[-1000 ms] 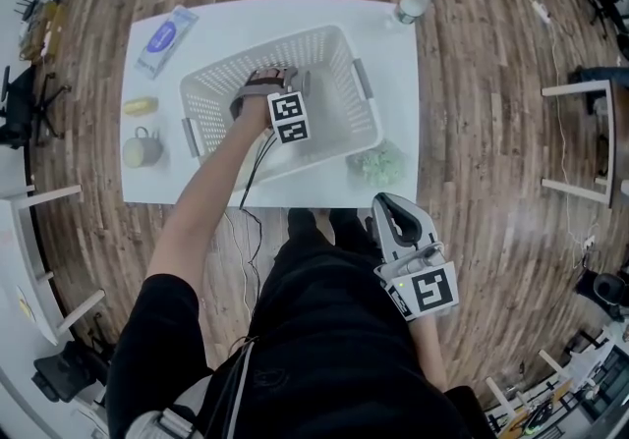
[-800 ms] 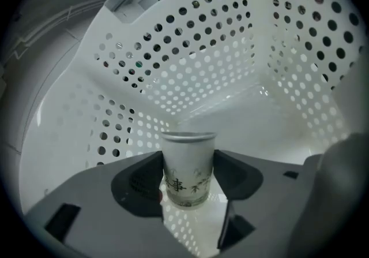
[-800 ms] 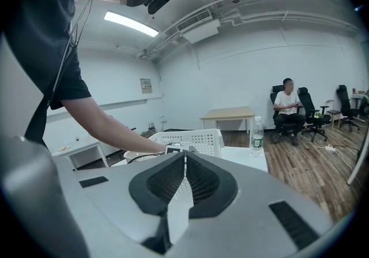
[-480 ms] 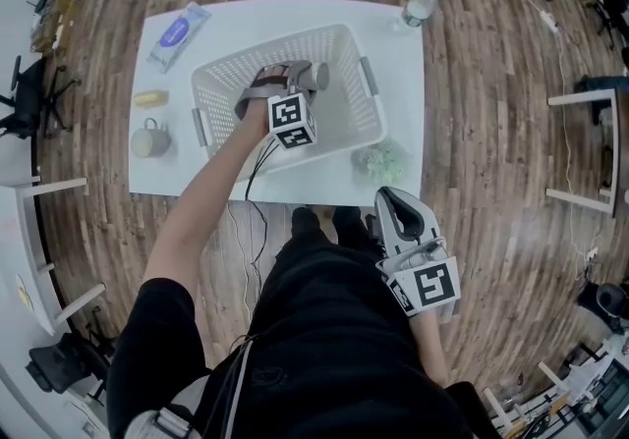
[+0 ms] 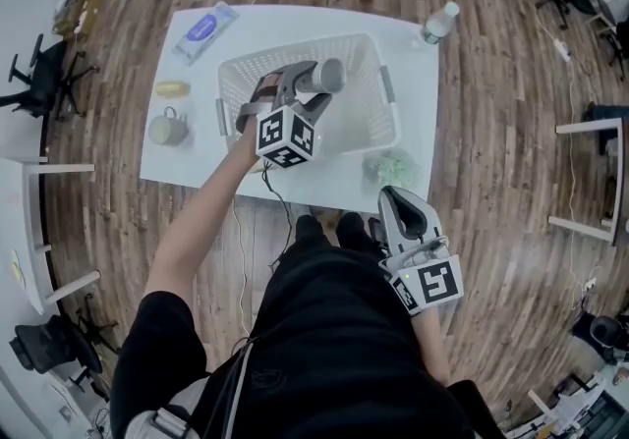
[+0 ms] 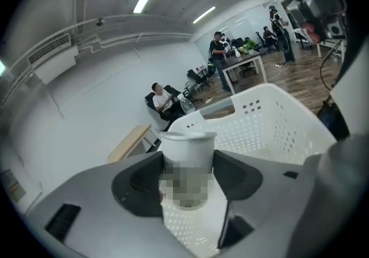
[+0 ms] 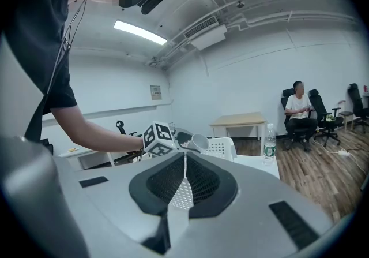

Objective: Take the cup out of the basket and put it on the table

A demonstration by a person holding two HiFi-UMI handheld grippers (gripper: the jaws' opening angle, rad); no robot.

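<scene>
My left gripper (image 5: 307, 91) is shut on a white paper cup (image 5: 323, 76), its pads pressing the cup's (image 6: 185, 165) sides. The cup hangs lifted above the white perforated basket (image 5: 371, 52), which stands in the middle of the white table (image 5: 305, 20). In the right gripper view the cup (image 7: 200, 142) shows tilted beside the left gripper's marker cube. My right gripper (image 5: 406, 219) is held low in front of the person's body, off the table, its jaws shut together with nothing between them.
On the table's left lie a grey mug (image 5: 167, 128), a yellow object (image 5: 171, 89) and a blue-and-white packet (image 5: 204, 30). A green crumpled thing (image 5: 395, 170) sits by the basket's near right corner. A water bottle (image 5: 439, 23) stands at the far right corner. Chairs and seated people are around the room.
My left gripper has risen out of the basket with the cup in its jaws. The right gripper has hardly moved.
</scene>
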